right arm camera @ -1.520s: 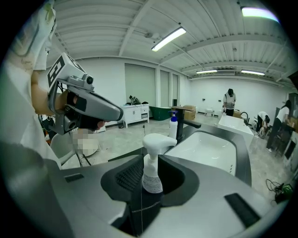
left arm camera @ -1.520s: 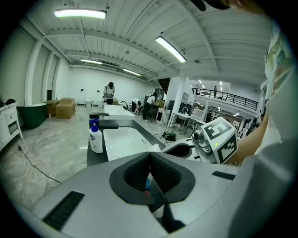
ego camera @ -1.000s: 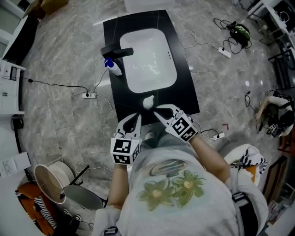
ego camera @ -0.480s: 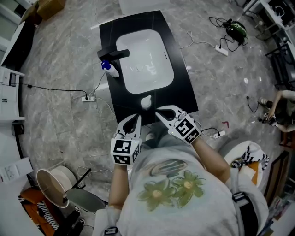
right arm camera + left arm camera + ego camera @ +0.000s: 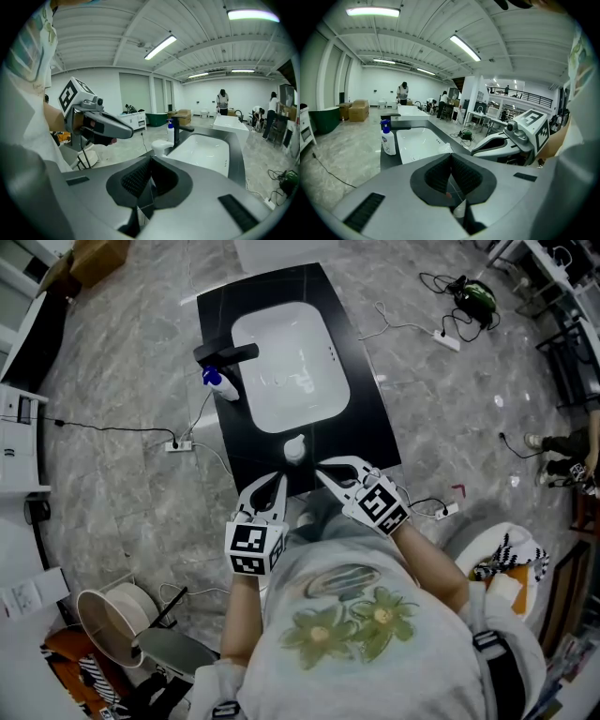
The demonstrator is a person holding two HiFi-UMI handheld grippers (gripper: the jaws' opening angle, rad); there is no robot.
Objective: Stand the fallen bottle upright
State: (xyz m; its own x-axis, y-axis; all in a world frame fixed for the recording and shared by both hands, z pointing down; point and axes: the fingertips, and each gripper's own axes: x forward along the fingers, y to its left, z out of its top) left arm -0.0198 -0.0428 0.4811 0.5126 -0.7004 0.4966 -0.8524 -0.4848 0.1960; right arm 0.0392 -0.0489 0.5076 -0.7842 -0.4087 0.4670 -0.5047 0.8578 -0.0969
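Observation:
A small white bottle [image 5: 296, 448] stands near the front edge of the black counter [image 5: 370, 423], just in front of the white sink [image 5: 286, 362]. It looks upright in the right gripper view [image 5: 161, 146]. My left gripper [image 5: 279, 476] is shut and empty, just short of the counter's front edge and left of the bottle. My right gripper [image 5: 320, 471] is shut on nothing, close to the bottle's right. In their own views the left gripper [image 5: 451, 154] and right gripper [image 5: 151, 161] each show jaws pressed together with nothing between them.
A white pump bottle with a blue top [image 5: 217, 382] stands upright beside the black faucet [image 5: 225, 353] at the sink's left. Cables and power strips [image 5: 180, 444] lie on the marble floor around the counter. People stand far off in the hall [image 5: 402, 92].
Both grippers stay in much the same place near the counter's front edge. The head view has shifted slightly. The white bottle has not moved.

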